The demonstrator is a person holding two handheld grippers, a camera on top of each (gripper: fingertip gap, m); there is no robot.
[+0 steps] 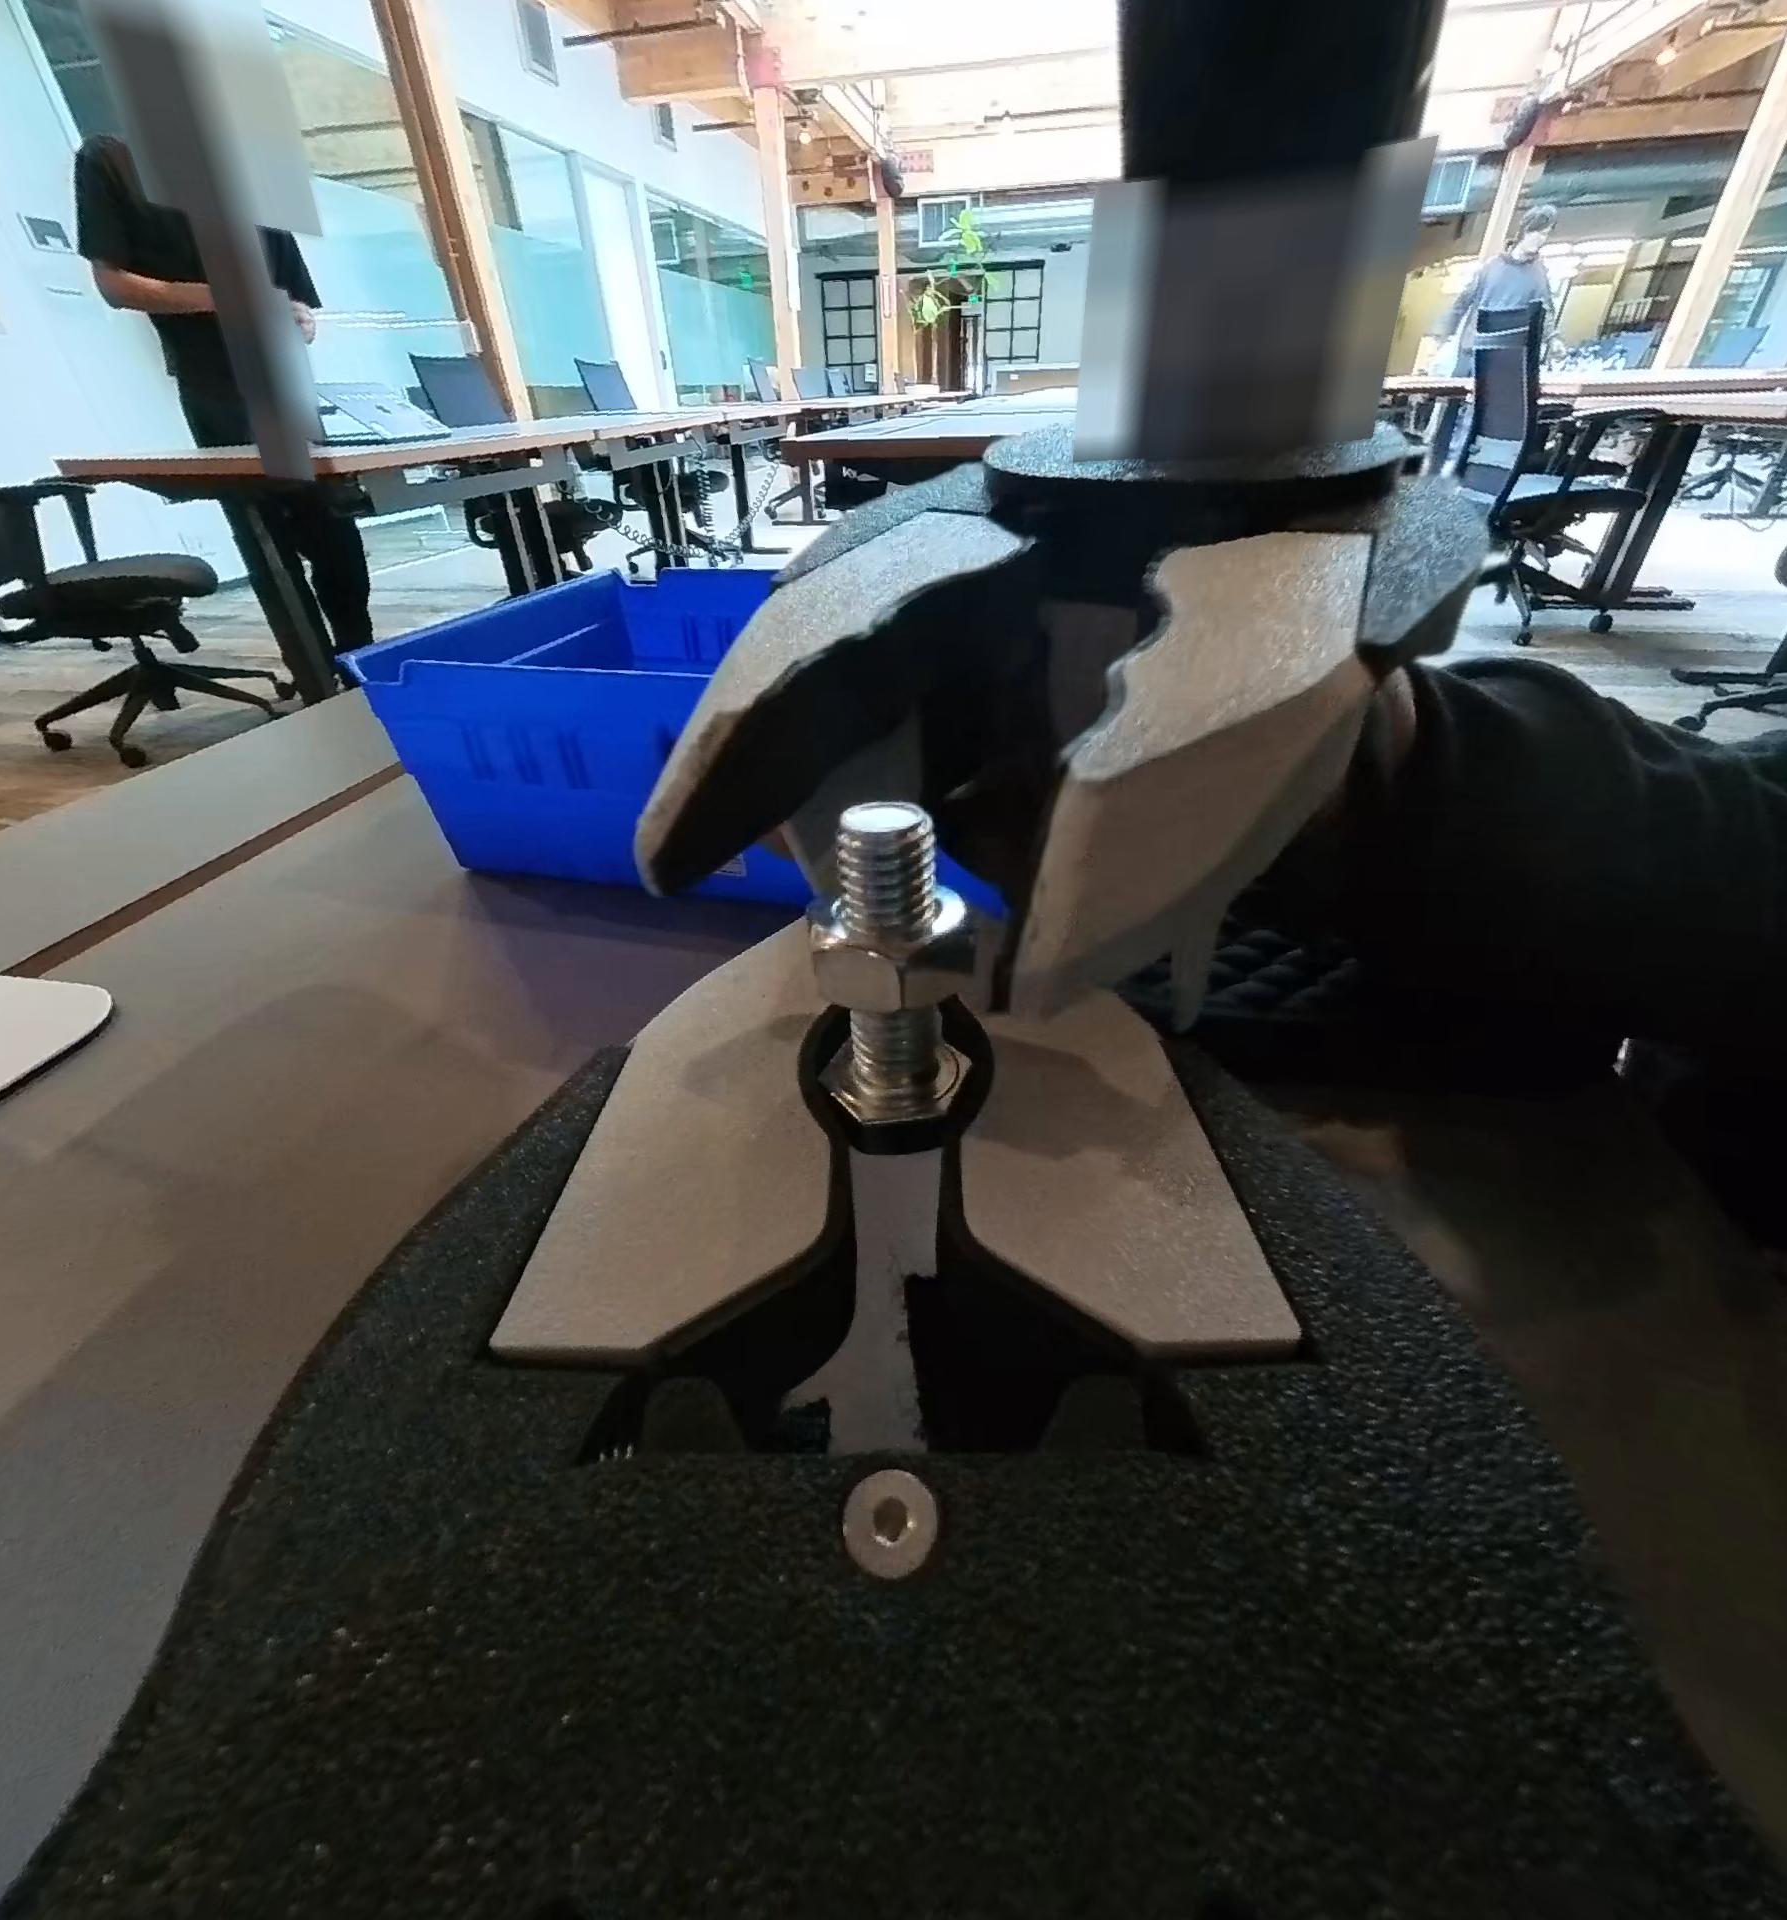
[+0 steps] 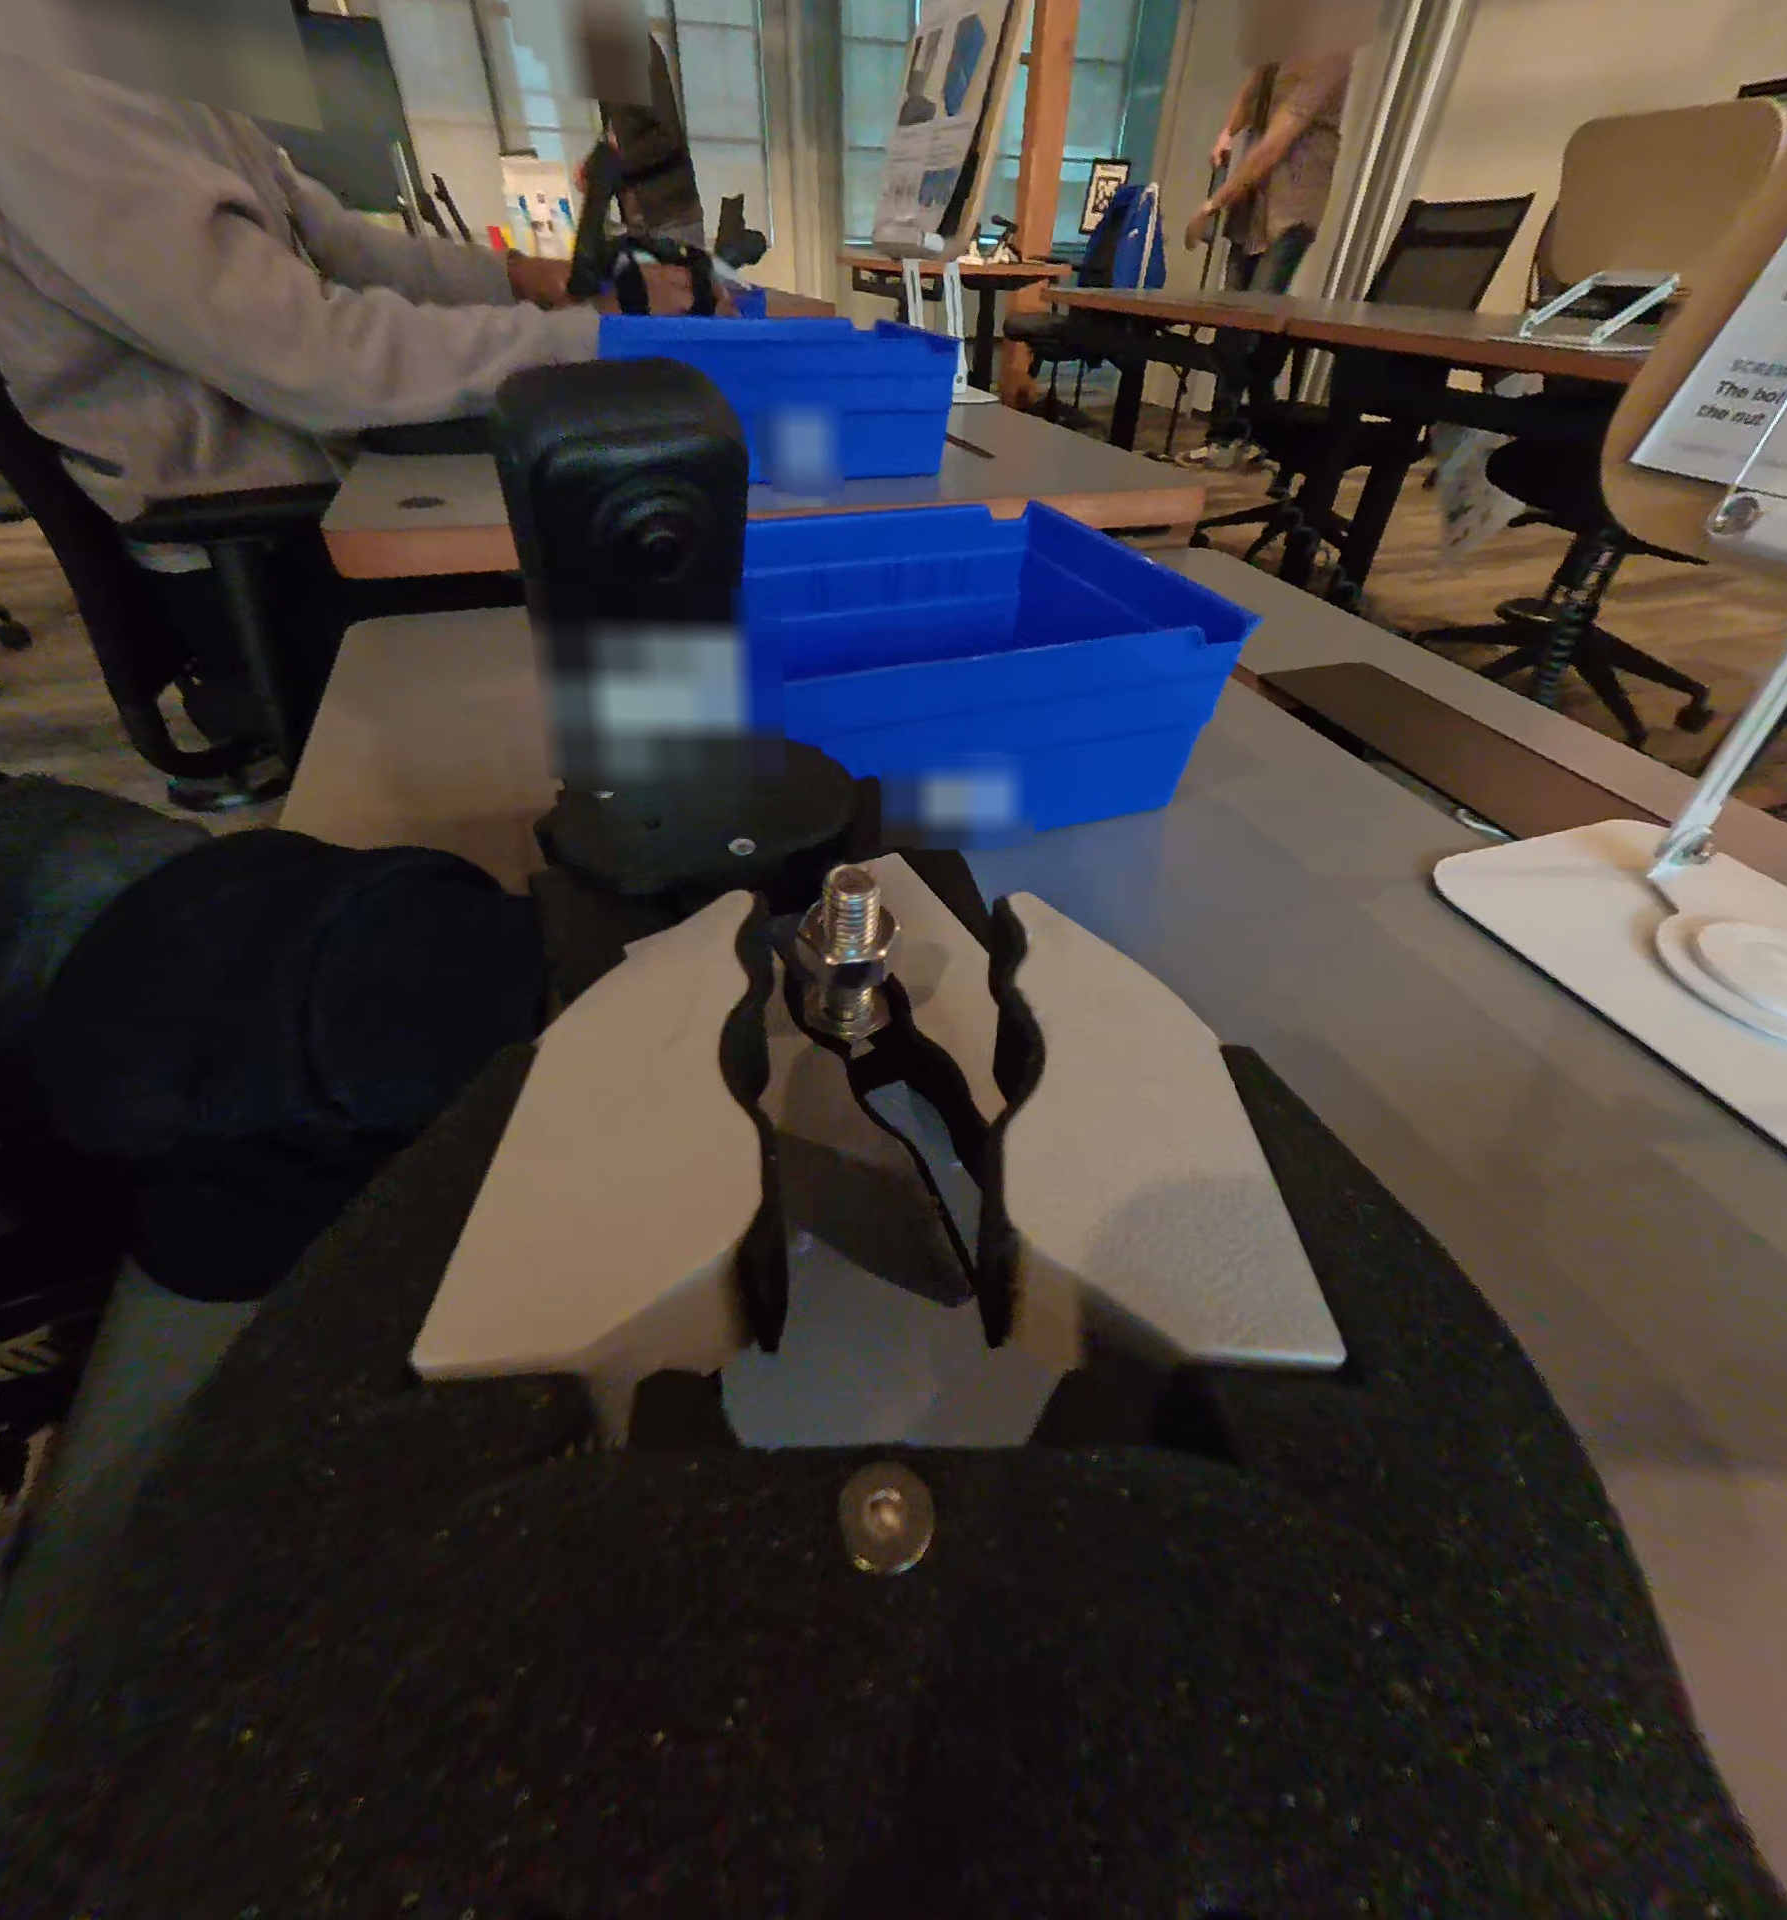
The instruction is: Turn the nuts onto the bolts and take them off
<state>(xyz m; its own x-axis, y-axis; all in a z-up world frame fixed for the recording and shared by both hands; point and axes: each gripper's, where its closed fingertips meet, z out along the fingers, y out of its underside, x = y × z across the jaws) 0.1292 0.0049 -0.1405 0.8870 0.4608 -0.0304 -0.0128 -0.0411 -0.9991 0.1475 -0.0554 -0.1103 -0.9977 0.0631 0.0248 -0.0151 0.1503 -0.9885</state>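
We are seeing the bolt [image 1: 884,987] standing upright at the centre of the left wrist view, its hex head clenched between the tips of the left tool [image 1: 894,1107], threads pointing up. The nut [image 1: 904,951] is sitting partway down the threads, well clear of the head. The right tool [image 1: 930,862] is coming in from the upper right of that frame with its fingers spread; one finger tip is touching or just beside the nut's right face, the other is hanging over the bolt's top at left. A dark-gloved hand [image 1: 1554,883] is holding it at the right edge.

The right wrist view is showing what the left cannot: the right tool [image 2: 884,987] released, its wavy black finger edges standing either side of the bolt [image 2: 847,966] and nut [image 2: 847,940] with gaps showing. It is also showing the left tool [image 2: 853,1049] from outside, with the black camera [image 2: 624,499] above it and a gloved hand [image 2: 286,1029] at the left.

A blue bin [image 1: 546,717] is sitting on the grey table [image 1: 224,1039] behind the bolt in both views. Only the right view is showing a second blue bin [image 2: 816,384] at upper centre and a white stand [image 2: 1720,956] carrying a printed card at the right; we are leaving its writing unread. Patches on the bins and camera are blurred.
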